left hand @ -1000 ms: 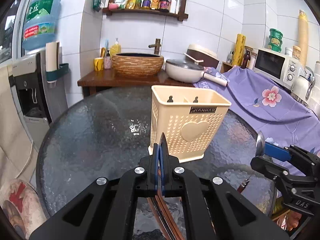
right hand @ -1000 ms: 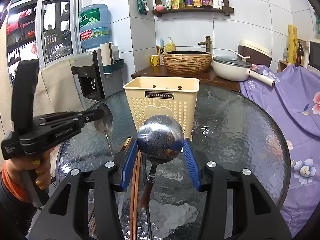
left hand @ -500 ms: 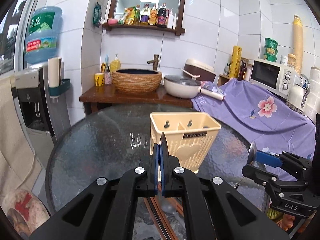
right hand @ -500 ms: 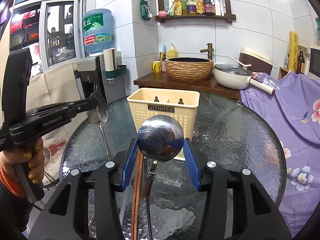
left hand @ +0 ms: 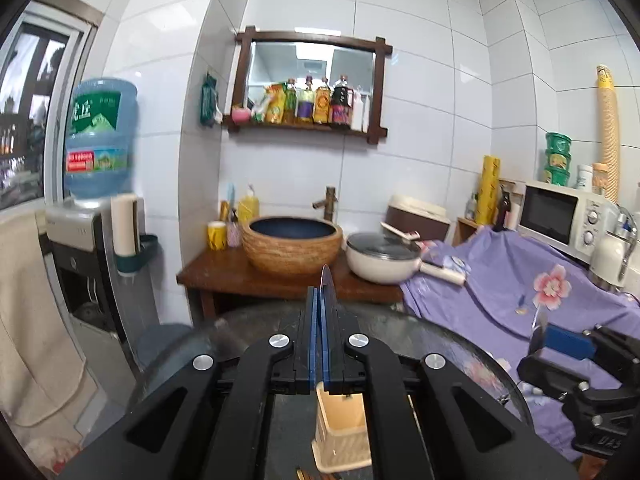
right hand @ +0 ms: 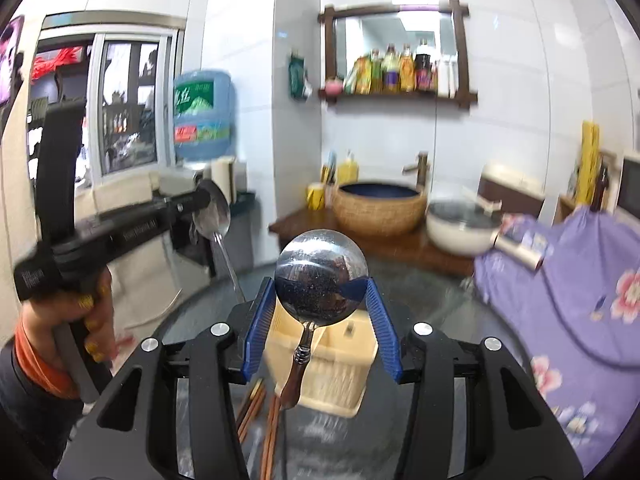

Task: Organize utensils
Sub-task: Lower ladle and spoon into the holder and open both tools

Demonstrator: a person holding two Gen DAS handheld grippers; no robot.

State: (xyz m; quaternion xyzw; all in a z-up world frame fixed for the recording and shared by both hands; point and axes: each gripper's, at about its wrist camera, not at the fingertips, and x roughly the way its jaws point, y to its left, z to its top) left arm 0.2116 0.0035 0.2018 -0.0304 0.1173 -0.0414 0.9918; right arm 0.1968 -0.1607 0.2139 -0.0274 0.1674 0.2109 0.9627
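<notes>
Evidently both utensils are held bowl-end up so their handles can drop first into the beige utensil holder (right hand: 320,364), which stands on the glass desk (right hand: 436,292) low in the right wrist frame; in the left wrist view it shows only as a sliver at bottom centre, under the gripper.

Right gripper (right hand: 320,304): its blue pads sit part-way apart, clamped on the rim of a round ladle (right hand: 322,278) at frame centre; the brown handle hangs straight down over the holder, which suits a vertical drop.

Left gripper (left hand: 319,344): pads pressed together, pinching a thin spoon (right hand: 214,216) edge-on; from the right wrist view it appears at middle left, bowl at the gripper tips, stem slanting down to the right; a hand (right hand: 80,320) with painted nails grips the tool's handle.

Chopsticks (right hand: 256,412) lie on the desk in front of the holder, still to be sorted, I judge; both utensils look high enough to clear the holder's rim.
</notes>
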